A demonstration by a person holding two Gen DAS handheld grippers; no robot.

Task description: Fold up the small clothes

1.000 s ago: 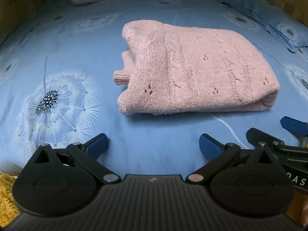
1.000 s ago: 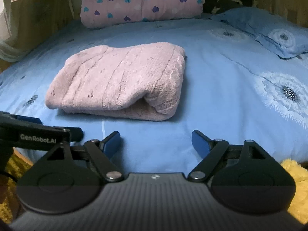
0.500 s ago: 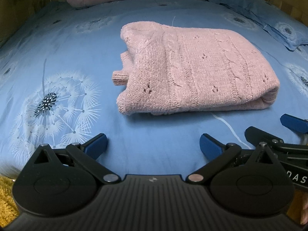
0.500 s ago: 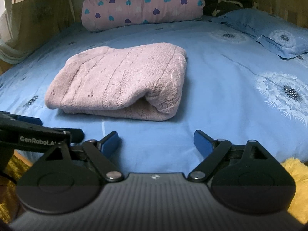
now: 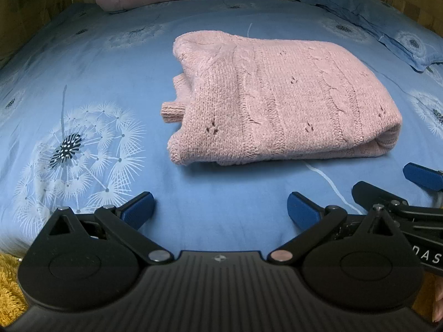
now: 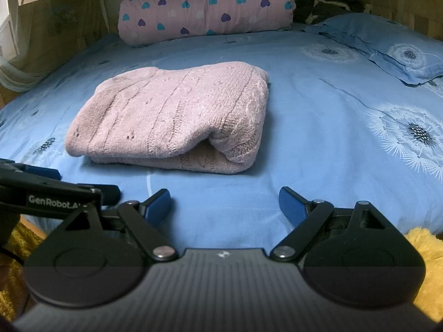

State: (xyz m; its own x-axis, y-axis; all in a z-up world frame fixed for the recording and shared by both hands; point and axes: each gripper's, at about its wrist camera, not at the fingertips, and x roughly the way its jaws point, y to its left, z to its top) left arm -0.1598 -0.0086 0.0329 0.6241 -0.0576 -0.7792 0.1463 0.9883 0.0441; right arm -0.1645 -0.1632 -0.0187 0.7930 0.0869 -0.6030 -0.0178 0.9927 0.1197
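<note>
1. We see the left gripper with jaws spread wide, nothing between the blue pads, only bed sheet under the gap.
2. We see the right gripper likewise wide apart and empty; its jaws have just been opening a little further, with nothing between them.
3. Both grippers sit low at the near edge of the bed, side by side: the right one's blue fingertip pokes in at the right edge of the left wrist view, and the left one's black arm with white lettering crosses the left edge of the right wrist view.
4. We find the pink knitted sweater folded into a thick rectangle, lying flat on the blue dandelion-print sheet, ahead of both grippers and apart from them, touched by neither.
5. A ribbed cuff sticks out of the fold on the sweater's left side in the left wrist view; the rounded fold edge faces right.
6. Farther back: a pink heart-print bolster along the head of the bed, a blue pillow at far right.
7. Yellow fuzzy fabric shows below the bed edge at the lower corners.
</note>
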